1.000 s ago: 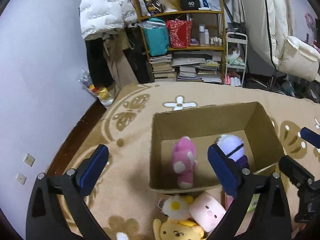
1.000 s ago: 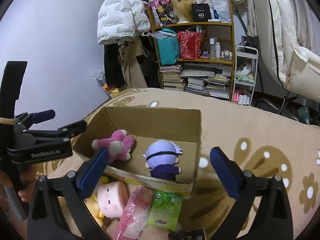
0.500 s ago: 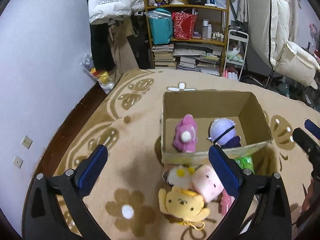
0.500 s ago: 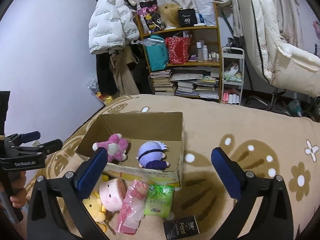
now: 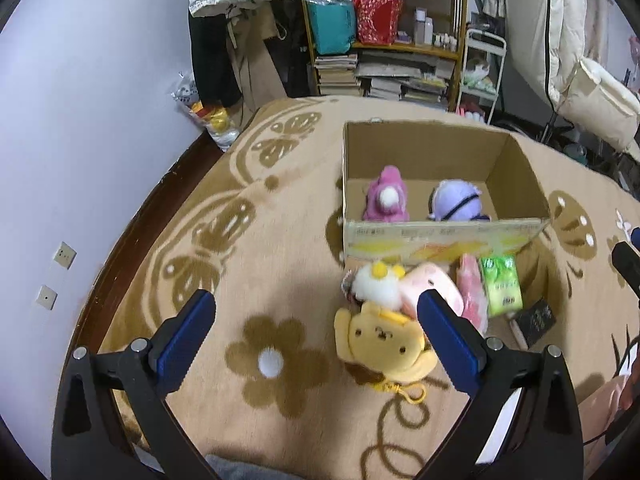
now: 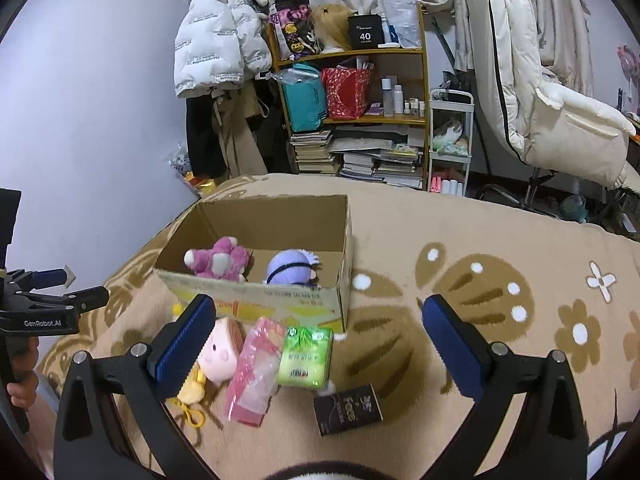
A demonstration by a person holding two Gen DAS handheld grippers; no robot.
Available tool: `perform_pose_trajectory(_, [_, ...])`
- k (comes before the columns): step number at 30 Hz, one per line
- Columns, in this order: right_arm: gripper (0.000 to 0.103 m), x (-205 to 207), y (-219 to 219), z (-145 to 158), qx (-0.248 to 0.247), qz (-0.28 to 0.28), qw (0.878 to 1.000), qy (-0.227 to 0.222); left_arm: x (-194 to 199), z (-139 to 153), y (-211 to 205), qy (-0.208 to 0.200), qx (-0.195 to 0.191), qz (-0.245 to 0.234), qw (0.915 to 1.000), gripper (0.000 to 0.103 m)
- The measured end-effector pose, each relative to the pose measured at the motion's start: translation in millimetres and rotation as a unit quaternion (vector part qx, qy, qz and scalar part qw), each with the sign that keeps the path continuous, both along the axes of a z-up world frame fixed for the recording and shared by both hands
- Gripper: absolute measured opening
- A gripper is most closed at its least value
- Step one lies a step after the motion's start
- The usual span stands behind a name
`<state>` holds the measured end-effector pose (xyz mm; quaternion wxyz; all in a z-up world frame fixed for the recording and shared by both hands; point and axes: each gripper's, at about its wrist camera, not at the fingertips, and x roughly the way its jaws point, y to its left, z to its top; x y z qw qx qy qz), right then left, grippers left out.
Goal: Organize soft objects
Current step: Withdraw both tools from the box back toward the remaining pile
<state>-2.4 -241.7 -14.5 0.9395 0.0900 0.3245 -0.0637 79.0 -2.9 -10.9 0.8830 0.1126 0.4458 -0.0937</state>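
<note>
An open cardboard box (image 5: 440, 236) (image 6: 256, 296) stands on the patterned blanket. Inside it lie a pink plush (image 5: 386, 196) (image 6: 218, 258) and a purple-haired doll (image 5: 456, 202) (image 6: 292, 268). In front of the box lie a yellow dog plush (image 5: 380, 340), a white plush (image 5: 378, 284), a pink pig plush (image 5: 430, 286) (image 6: 220, 356), a pink packet (image 6: 254, 372) and a green tissue pack (image 5: 500, 286) (image 6: 306, 352). My left gripper (image 5: 316, 336) is open and empty, above the blanket left of the yellow plush. My right gripper (image 6: 316, 340) is open and empty above the packets.
A black box (image 6: 348, 408) lies on the blanket near the tissue pack. A cluttered shelf (image 6: 360, 112) with books and bags stands at the back, with hanging coats (image 6: 216, 40) and a white trolley (image 6: 450, 140) beside it. The wall (image 5: 80, 120) is on the left.
Both grippers have pulled back and up from the box, staying open. The box now looks farther away and the plush toys and packets in front of it have come into fuller view.
</note>
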Motion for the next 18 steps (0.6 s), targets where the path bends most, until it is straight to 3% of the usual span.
perform_pose_trajectory(18, [0.103, -29.2, 7.8, -15.8, 0.006, -0.001, 1.000, 0.005, -19.4, -17.6, -3.1, 0.043, 0.027, -0.007, 0.9987, 0.100])
